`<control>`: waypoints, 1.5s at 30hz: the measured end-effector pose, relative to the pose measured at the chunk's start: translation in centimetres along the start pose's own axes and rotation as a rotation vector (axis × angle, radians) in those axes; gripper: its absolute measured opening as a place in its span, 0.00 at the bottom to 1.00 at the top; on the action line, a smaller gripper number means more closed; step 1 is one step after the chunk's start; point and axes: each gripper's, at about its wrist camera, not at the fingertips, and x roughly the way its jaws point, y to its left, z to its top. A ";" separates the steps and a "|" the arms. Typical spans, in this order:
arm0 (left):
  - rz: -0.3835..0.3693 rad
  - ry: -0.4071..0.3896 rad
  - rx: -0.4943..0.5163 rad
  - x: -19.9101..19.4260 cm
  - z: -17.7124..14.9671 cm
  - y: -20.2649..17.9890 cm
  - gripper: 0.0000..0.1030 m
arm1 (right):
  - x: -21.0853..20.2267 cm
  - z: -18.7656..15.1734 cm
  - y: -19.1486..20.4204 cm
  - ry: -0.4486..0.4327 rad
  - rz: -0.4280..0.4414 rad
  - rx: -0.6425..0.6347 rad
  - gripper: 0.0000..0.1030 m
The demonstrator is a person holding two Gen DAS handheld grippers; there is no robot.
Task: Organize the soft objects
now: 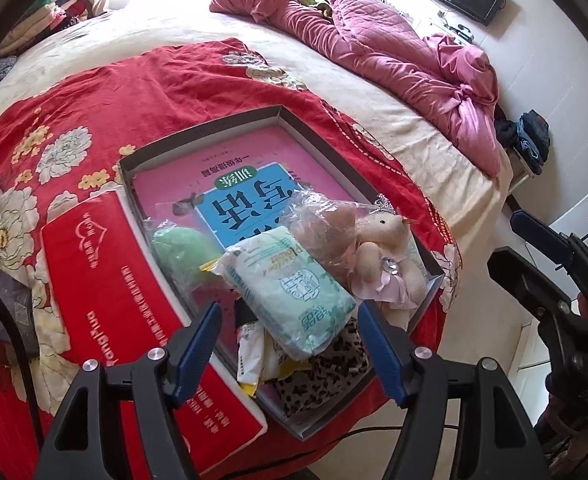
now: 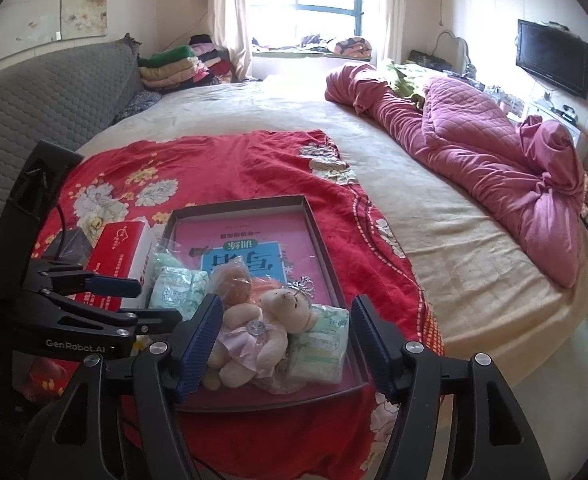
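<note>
Shallow grey cardboard tray (image 2: 326,236) | beige plush bear (image 2: 262,320) is framed between released right gripper (image 2: 284,344) jaws | left gripper (image 1: 290,354) jaws released, empty

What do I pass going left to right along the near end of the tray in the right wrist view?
Red carton → left tissue pack → teddy bear → right tissue pack → tray wall.

the near half of the shallow box (image 2: 326,240) is crowded with a plush bear (image 2: 254,328), tissue packs (image 1: 290,288) and bags; its far half holds only a flat book (image 2: 246,248). a red carton (image 1: 134,280) blocks its left side. the red cloth (image 2: 234,164) beyond lies open.
</note>
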 end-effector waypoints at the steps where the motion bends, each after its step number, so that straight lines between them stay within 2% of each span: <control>1: -0.001 -0.004 0.000 -0.2 -0.1 0.0 0.69 | -0.1 0.0 0.1 0.002 -0.008 0.001 0.68; 4: -0.008 -0.022 0.001 -1.1 -0.5 0.1 0.77 | -0.5 -0.1 0.6 -0.004 -0.022 0.007 0.70; 17: 0.054 -0.114 -0.039 -5.5 -2.4 1.8 0.81 | -2.8 -1.3 3.0 -0.028 -0.072 0.061 0.71; 24: 0.114 -0.141 -0.046 -7.8 -4.2 3.2 0.82 | -4.5 -1.9 5.1 -0.041 -0.096 0.100 0.71; 31: 0.176 -0.165 -0.073 -10.0 -6.4 4.7 0.82 | -5.7 -2.6 6.5 -0.062 -0.121 0.216 0.71; 34: 0.201 -0.181 -0.069 -10.9 -7.4 5.2 0.82 | -6.1 -3.1 7.9 -0.074 -0.160 0.194 0.71; 45: 0.251 -0.206 -0.106 -13.6 -10.7 7.1 0.82 | -6.3 -4.6 11.9 -0.045 -0.144 0.185 0.71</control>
